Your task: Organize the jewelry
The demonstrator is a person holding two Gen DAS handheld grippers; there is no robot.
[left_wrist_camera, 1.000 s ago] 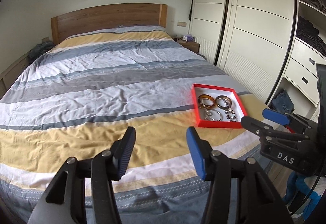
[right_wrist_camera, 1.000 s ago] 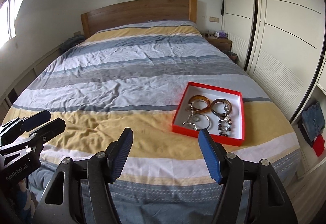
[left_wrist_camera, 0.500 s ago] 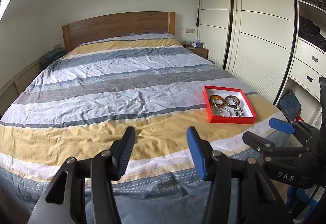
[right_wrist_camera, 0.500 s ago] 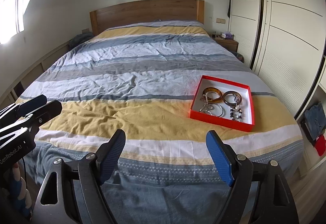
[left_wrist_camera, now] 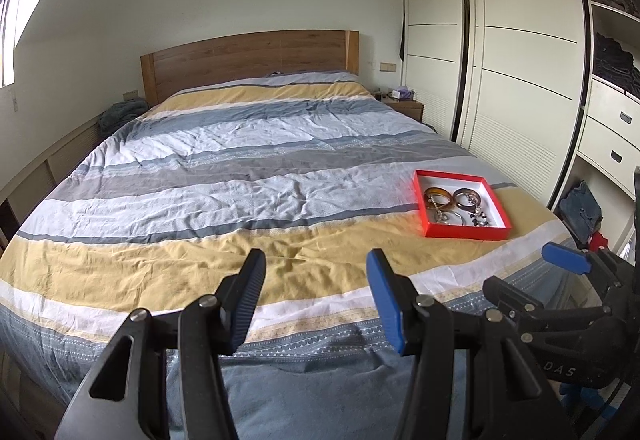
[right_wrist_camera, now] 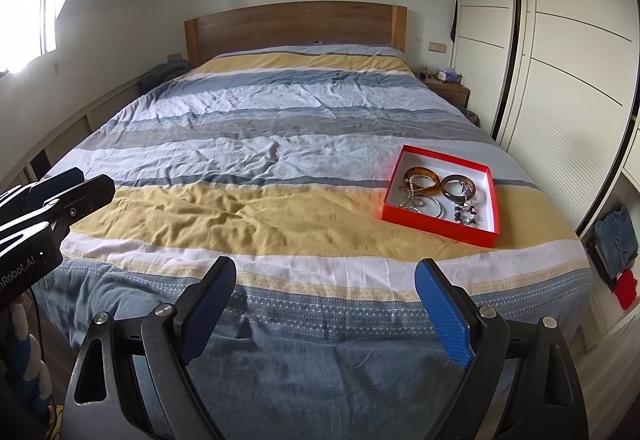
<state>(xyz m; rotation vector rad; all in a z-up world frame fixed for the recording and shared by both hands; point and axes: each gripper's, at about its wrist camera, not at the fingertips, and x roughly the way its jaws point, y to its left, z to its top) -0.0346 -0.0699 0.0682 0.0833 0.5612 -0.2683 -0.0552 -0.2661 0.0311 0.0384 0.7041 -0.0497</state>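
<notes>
Red tray (left_wrist_camera: 464, 233) of bangles (left_wrist_camera: 439, 197) on striped bedspread (left_wrist_camera: 240, 176), beyond spread left-gripper fingers (left_wrist_camera: 250, 294)

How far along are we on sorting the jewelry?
Nothing looks sorted. The bangles and beaded pieces lie jumbled in the red tray on the bed. Nothing is in hand: left gripper and right gripper both show open, empty jaws, short of the tray. All the sorting remains.
</notes>
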